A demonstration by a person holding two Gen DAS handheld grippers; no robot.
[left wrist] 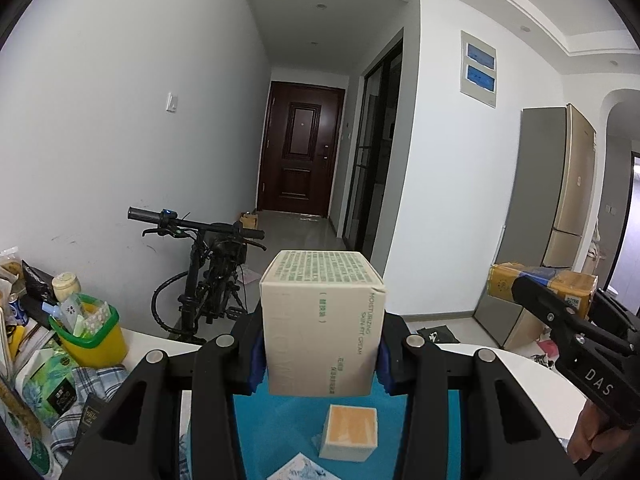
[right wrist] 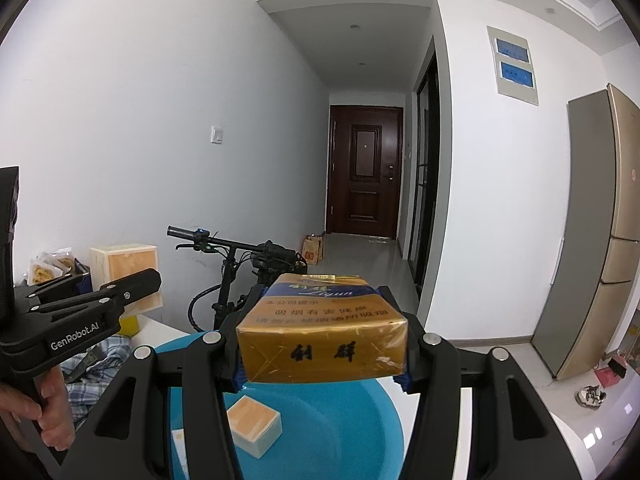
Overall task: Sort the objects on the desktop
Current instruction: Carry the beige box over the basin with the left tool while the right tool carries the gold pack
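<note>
My left gripper (left wrist: 322,344) is shut on a cream skin-cream box (left wrist: 320,300), with the blue pads (left wrist: 256,364) pressing its two sides. It holds the box above a blue basin (left wrist: 280,432). A small orange-topped box (left wrist: 352,434) lies in the basin. My right gripper (right wrist: 322,320) is shut on a golden cigarette carton (right wrist: 320,344), also over the blue basin (right wrist: 360,420). The small box (right wrist: 254,426) shows below it. Each view shows the other gripper at its side, level with this one.
The basin sits on a white table (left wrist: 520,364). A green and yellow bin (left wrist: 90,332) full of small items stands at the left among snack bags and a checked cloth (left wrist: 92,384). Beyond the table stand a black bicycle (left wrist: 212,276), a hallway and a fridge (right wrist: 592,232).
</note>
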